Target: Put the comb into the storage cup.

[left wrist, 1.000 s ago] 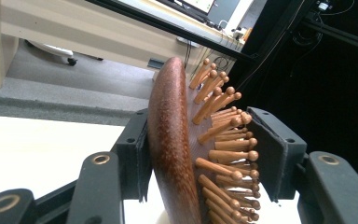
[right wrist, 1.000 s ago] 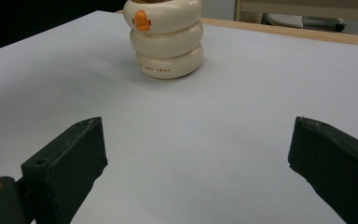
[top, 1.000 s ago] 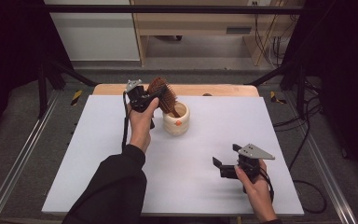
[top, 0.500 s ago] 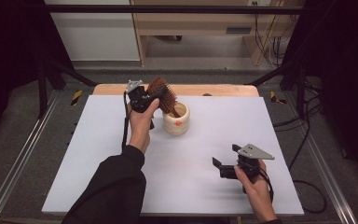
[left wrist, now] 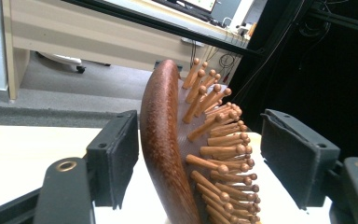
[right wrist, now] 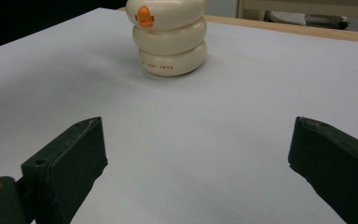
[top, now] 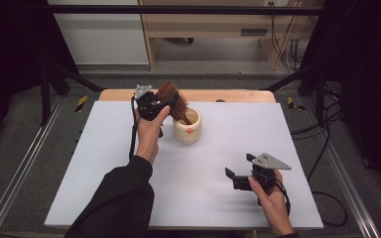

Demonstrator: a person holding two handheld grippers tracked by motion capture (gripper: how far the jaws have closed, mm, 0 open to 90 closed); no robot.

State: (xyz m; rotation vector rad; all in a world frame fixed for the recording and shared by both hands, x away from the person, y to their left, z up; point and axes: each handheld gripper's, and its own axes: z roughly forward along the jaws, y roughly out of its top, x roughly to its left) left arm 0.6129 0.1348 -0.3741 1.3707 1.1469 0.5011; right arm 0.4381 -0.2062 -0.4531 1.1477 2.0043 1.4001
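Left gripper (top: pixel 162 105): jaws have just been opening, now released; wooden hairbrush (left wrist: pixel 177 154) between pads, apparently untouched. Brush stands handle-down in cream holder (top: pixel 188 128), just beyond gripper. Brush stiff, light, polished back likely slippery; pins give under squeeze, so take hold across head edges or handle. Right gripper (top: pixel 238 177): released, empty, low over table (top: pixel 104 173), holder well ahead.

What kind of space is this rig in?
Likely a lab or data-collection bay: a white table on a metal rail frame, dark curtains at both sides, loose cables on grey carpet.
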